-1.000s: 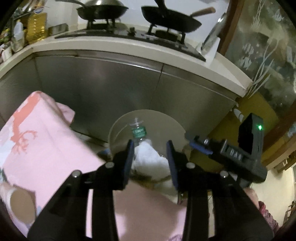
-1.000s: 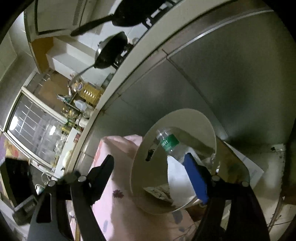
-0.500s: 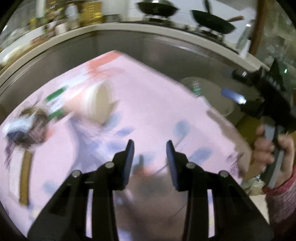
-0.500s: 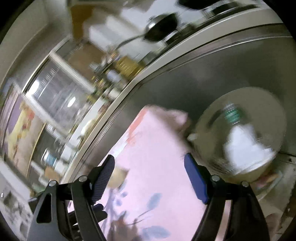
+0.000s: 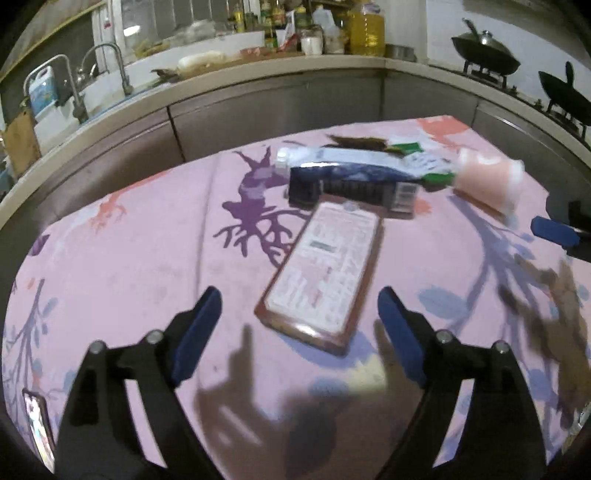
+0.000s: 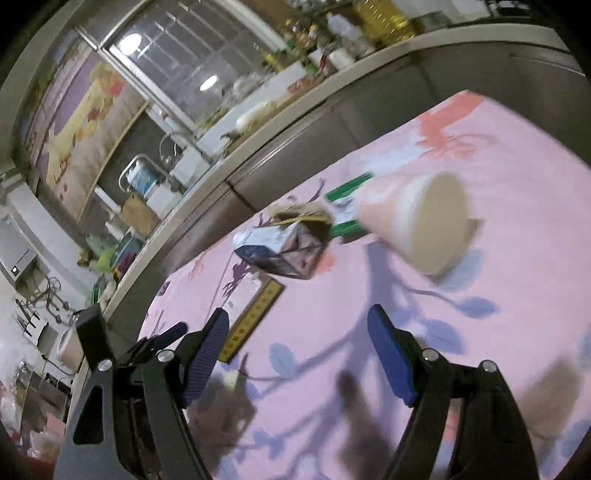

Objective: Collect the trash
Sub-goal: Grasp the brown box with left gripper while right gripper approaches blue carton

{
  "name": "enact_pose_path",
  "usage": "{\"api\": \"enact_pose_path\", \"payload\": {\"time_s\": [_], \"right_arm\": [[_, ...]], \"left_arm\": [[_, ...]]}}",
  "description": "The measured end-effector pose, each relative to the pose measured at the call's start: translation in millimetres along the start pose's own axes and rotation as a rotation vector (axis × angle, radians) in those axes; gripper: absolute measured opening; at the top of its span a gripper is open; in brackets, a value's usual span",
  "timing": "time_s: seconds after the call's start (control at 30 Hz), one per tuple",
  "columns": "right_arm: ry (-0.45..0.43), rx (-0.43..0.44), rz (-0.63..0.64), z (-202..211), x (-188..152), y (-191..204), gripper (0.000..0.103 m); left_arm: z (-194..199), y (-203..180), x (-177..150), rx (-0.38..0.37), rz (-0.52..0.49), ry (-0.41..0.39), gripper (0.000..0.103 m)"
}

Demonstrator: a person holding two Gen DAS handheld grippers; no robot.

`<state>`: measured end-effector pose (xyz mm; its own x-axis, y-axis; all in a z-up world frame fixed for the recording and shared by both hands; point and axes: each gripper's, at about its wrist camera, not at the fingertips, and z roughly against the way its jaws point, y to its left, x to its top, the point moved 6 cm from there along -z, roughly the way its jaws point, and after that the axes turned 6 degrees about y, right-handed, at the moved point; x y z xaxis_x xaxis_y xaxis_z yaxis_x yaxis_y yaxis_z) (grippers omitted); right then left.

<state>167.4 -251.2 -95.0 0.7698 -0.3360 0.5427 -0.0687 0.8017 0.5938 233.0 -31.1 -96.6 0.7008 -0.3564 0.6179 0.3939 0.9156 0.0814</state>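
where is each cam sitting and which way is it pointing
Left wrist: rides the left gripper, looking down across the pink tablecloth at the flat box; its open fingers show.
Right wrist: rides the right gripper, tilted, facing the paper cup; open fingers show.
Shared: cup, flat box.

A home kitchen: sink taps (image 5: 110,70), oil bottles (image 5: 364,31), woks on burners (image 5: 484,55).

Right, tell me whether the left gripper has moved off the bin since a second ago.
Yes. The left gripper has swung away from the bin by the stove counter, which is no longer in its view, and now hangs open over the pink tablecloth, facing the flat box.
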Motion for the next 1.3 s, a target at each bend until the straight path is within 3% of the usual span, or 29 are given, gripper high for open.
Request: {"api": "enact_pose_path", "payload": {"time_s": [0.2, 0.33, 0.5, 0.6, 0.73, 0.8, 0.9, 1.0, 1.13, 1.3], "right_arm": [[0.006, -0.023, 0.033, -40.6, 38.6, 23.4, 0.075], [0.021, -0.034, 0.017, -75.3, 69.2, 25.8, 0.075], [0.063, -0.058, 0.071, -111.6, 77.4, 36.6, 0.075], [0.108, -0.007, 0.106, -118.1, 61.8, 54.3, 0.075], [0.294, 0.196, 0.214, -118.6, -1.9, 108.5, 0.075], [0.333, 0.207, 0.292, -117.2, -22.0, 126.3, 0.075], [0.263, 0.099, 0.391, -113.8, -18.5, 136.9, 0.075], [0.163, -0.005, 0.376, -113.4, 10.6, 133.9, 0.075], [0.109, -0.076, 0.383, -120.5, 45.4, 125.6, 0.075], [0.105, -0.1, 0.26, -152.4, 98.6, 98.8, 0.075]], "left_arm": [[-27.8, -20.6, 6.5, 0.024, -0.093, 0.019, 0.083], [-29.8, -16.4, 3.4, 0.007, -0.085, 0.035, 0.065], [-15.6, 9.7, -12.2, 0.001, -0.054, 0.038, 0.062], [-6.4, 38.4, -28.5, -0.002, 0.013, 0.051, 0.062], [7.9, 76.5, -50.4, 0.018, 0.098, 0.057, 0.062], [12.4, 92.0, -58.5, 0.028, 0.138, 0.058, 0.062], [17.2, 103.1, -61.6, 0.034, 0.169, 0.043, 0.062], [16.8, 105.4, -57.9, 0.028, 0.181, 0.038, 0.065], [12.7, 112.9, -51.7, 0.014, 0.204, 0.025, 0.068], [5.3, 113.2, -52.9, 0.002, 0.23, 0.037, 0.069]]}}
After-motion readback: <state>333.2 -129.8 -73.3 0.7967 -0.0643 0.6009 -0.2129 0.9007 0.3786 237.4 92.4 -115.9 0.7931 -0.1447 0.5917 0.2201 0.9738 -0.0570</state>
